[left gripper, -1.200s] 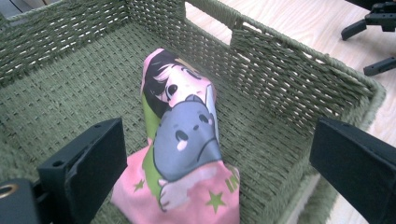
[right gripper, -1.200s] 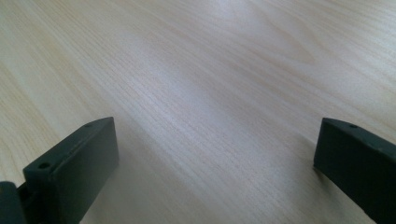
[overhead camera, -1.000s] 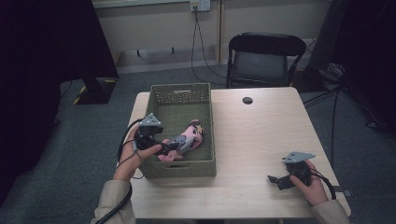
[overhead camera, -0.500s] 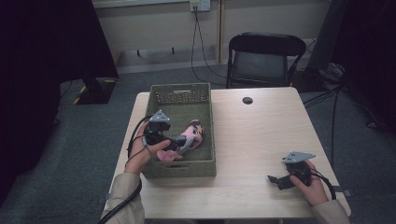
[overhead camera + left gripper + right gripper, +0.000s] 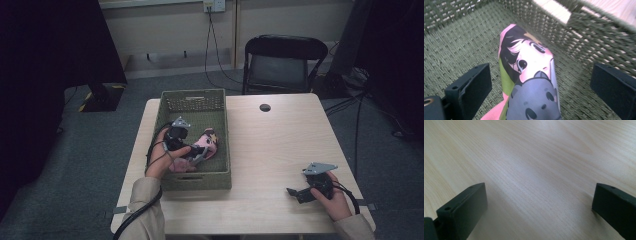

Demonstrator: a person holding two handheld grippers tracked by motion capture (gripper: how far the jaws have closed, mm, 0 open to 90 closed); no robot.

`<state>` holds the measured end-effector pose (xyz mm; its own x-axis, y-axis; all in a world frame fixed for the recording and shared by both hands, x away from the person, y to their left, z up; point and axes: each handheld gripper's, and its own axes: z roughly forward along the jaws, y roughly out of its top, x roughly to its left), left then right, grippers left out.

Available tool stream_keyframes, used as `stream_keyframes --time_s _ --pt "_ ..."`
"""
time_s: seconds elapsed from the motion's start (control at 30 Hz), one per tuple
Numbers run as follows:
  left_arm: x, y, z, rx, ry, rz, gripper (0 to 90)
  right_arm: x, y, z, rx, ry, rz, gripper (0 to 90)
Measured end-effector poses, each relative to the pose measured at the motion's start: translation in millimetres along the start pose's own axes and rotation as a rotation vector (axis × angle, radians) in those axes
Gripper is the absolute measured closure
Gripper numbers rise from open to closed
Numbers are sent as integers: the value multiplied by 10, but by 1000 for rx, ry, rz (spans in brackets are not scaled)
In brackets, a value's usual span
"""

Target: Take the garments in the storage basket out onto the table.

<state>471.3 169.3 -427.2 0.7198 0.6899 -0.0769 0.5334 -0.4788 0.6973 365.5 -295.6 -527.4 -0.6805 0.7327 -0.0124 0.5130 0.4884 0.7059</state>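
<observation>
Two grippers sit in our hands at the near edge of the tabletop (image 5: pixel 270 150). Nearest us, the right gripper (image 5: pixel 300 193) rests low over bare wood at the right front corner, its fingers (image 5: pixel 464 207) spread wide with nothing between them.

A little farther in, the left gripper (image 5: pixel 192 156) reaches down into the green woven basket (image 5: pixel 220 175). Its fingers (image 5: pixel 470 85) are also spread wide, and the pink printed pouch (image 5: pixel 529 75) lies between them on the basket floor, touching neither finger. In the left gripper view the pouch runs lengthwise up the gap, somewhat nearer the left finger than the right one, and its far end points toward the basket wall.

We judge the risk to lie in the closing. The pouch looks soft and slick, so it may buckle or slide forward out of the fingers if we pinch only its rounded top. The basket wall stands near the right finger, and a finger could snag the weave if we drift that way. The left gripper view is blurred, which suggests motion, so settling first seems wise.

Beyond the basket, a small dark disc (image 5: pixel 265 107) sits near the tabletop's far edge, and a black folding chair (image 5: pixel 280 65) stands behind it.
</observation>
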Motion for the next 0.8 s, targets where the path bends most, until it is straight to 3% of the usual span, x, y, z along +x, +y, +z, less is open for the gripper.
stream_keyframes --time_s 0.2,0.57,0.7,0.8 --pt "15 24 172 60 23 10 36 0 0 0 0 0 1 0" --pt "9 -65 456 133 25 -25 39 0 0 0 0 0 0 0" --pt "0 -94 548 204 24 -22 41 0 0 0 0 0 0 0" --pt "6 -107 582 248 14 -34 92 0 0 0 0 0 0 0"
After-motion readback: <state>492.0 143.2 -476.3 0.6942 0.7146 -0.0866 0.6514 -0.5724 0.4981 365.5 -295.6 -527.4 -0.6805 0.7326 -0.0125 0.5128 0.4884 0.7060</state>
